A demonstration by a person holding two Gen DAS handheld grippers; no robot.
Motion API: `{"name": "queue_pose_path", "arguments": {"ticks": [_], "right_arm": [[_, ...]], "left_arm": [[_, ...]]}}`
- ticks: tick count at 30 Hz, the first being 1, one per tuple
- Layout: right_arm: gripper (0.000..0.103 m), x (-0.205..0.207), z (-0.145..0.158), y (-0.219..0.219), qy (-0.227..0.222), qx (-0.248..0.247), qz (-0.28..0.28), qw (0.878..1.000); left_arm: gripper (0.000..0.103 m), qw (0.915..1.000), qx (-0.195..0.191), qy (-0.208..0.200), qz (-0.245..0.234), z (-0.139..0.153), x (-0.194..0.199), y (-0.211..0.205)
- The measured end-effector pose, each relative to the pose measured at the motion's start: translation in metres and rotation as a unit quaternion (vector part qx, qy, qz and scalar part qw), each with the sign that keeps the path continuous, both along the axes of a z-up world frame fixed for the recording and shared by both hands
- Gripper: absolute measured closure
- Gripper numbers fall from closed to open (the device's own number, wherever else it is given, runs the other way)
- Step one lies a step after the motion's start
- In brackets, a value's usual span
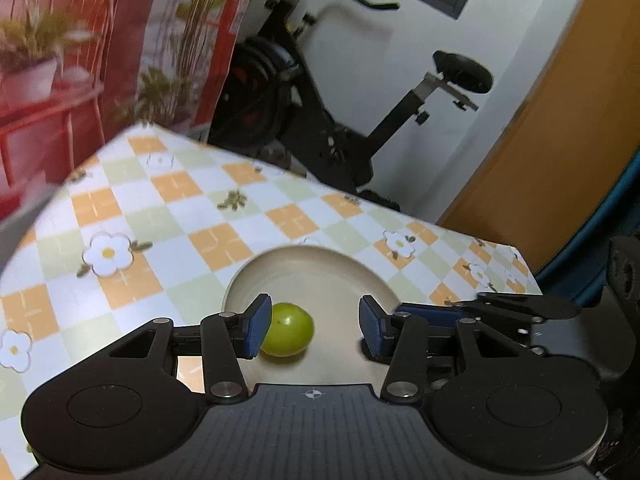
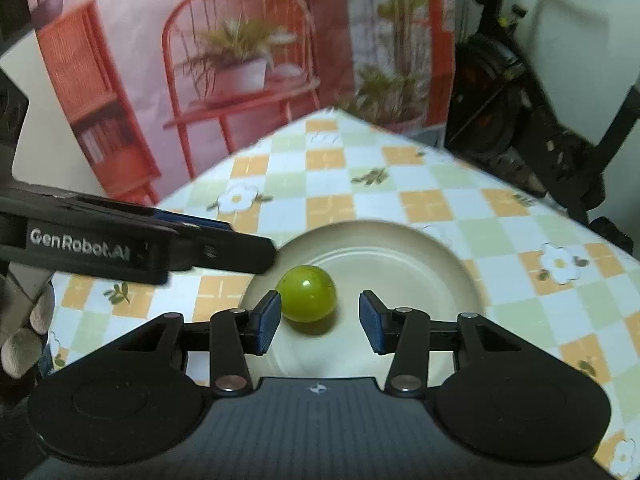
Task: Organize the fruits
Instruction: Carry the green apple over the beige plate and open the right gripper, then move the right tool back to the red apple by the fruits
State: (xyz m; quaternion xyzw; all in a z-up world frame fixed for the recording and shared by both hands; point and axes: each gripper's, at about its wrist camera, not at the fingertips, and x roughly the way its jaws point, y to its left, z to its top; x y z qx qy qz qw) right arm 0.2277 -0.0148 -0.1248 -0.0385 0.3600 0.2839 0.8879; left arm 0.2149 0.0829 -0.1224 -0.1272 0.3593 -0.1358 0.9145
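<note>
A small round green fruit [image 1: 289,335] lies on a beige plate [image 1: 332,280] on the checked tablecloth. My left gripper [image 1: 314,328] hovers over the plate's near side, open; its left pad overlaps the fruit in view, while a wide gap stays on the right. The right wrist view shows the same fruit [image 2: 309,294] on the plate [image 2: 420,268], just beyond my right gripper [image 2: 321,322], which is open with nothing between its pads. Each gripper shows in the other's view: the right one [image 1: 480,312] at the plate's right, the left one [image 2: 160,248] at its left.
The checked flower-print tablecloth [image 1: 168,216] ends at a far edge. Beyond it stand an exercise bike [image 1: 320,112] and a red backdrop picture of a chair and plants [image 2: 240,72]. A gloved hand [image 2: 24,332] shows at the left edge.
</note>
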Motion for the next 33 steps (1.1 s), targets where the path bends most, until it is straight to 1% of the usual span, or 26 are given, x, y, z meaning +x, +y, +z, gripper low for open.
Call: {"name": "queue_pose_path", "arguments": {"ticks": [3,5,12,16,18,20,23,27,29,32,33], "right_arm": [[0.056,-0.018,0.007,-0.022,-0.021,0.021,-0.018,0.999],[0.056,-0.031,0.009,-0.036,-0.034,0.033,-0.031,0.998],[0.056,-0.095,0.006,-0.078,-0.085,0.067,-0.07,0.992],[0.056,-0.131,-0.001,-0.088,-0.115,0.054,-0.075,0.989],[0.056,-0.149,-0.006,-0.092,-0.12,0.051,-0.074,0.989],[0.056,-0.162,-0.013,-0.093,-0.117,0.05,-0.073,0.989],[0.056,-0.18,-0.022,-0.092,-0.104,0.05,-0.068,0.991],[0.055,-0.203,-0.039,-0.096,-0.065,0.06,-0.066,0.994],[0.054,-0.207,-0.048,-0.096,-0.042,0.061,-0.06,0.995],[0.054,-0.21,-0.06,-0.093,-0.033,0.049,-0.064,0.996],[0.051,-0.208,-0.062,-0.094,-0.027,0.053,-0.065,0.996]], "left_arm": [[0.053,0.9995,0.023,-0.022,-0.007,0.009,-0.015,-0.015],[0.053,0.999,0.03,-0.029,-0.013,0.01,-0.022,-0.023],[0.053,0.998,0.026,-0.027,-0.05,0.002,-0.05,-0.051],[0.053,0.9974,0.008,-0.012,-0.071,-0.011,-0.066,-0.065],[0.053,0.9965,0.01,-0.007,-0.083,-0.018,-0.073,-0.071],[0.053,0.9955,0.018,-0.004,-0.093,-0.024,-0.079,-0.078],[0.053,0.9939,0.018,0.001,-0.109,-0.03,-0.087,-0.085],[0.052,0.9901,0.028,0.006,-0.138,-0.038,-0.095,-0.101],[0.052,0.9886,0.023,0.015,-0.148,-0.045,-0.1,-0.108],[0.052,0.987,0.026,0.026,-0.157,-0.055,-0.104,-0.119],[0.052,0.9861,0.031,0.029,-0.161,-0.057,-0.105,-0.122]]}}
